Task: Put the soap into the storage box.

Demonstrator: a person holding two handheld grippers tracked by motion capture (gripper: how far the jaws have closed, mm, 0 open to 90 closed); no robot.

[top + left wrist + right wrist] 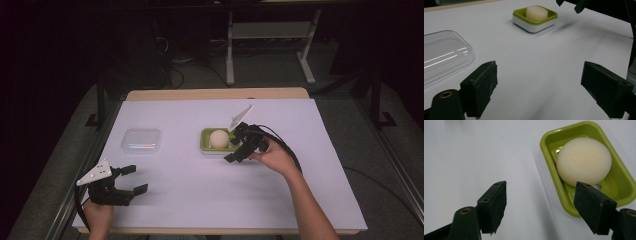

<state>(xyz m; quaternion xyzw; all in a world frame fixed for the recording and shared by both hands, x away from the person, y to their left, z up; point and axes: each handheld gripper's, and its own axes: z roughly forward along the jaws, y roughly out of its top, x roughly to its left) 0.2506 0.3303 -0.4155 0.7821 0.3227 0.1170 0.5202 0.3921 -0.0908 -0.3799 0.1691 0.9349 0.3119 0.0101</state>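
Right now we hold the right gripper (239,146) just beside the green soap dish (206,134), at its 4 o'clock in the high view, w/ our right hand (272,156) behind it. Its jaws stand apart, nothing between them. In the right gripper view (540,206) one jaw sits over bare table, the other overlaps the dish's near rim (564,205); we can't tell if it touches or just hangs above, the angle's poor. The round cream soap bar (584,161) lies inside the dish, upright on its flat side, roughly centred, and is not gripped. From the high view the soap (218,138) sits near the table's (300,190) middle, slightly toward 1 o'clock.

Our left gripper (131,179) rests at approx. 8 o'clock on the white table cover, close to the near edge, left hand (98,216) at the table's lip. Its jaws are also wide apart and empty; the left gripper view (539,87) shows bare white surface between them. A clear plastic lid (141,140) lies flat at 10 o'clock from table centre, well apart from the dish, near the left gripper's 12. In the left gripper view the lid (444,55) is at 10 o'clock and the dish w/ soap (535,18) at 12.
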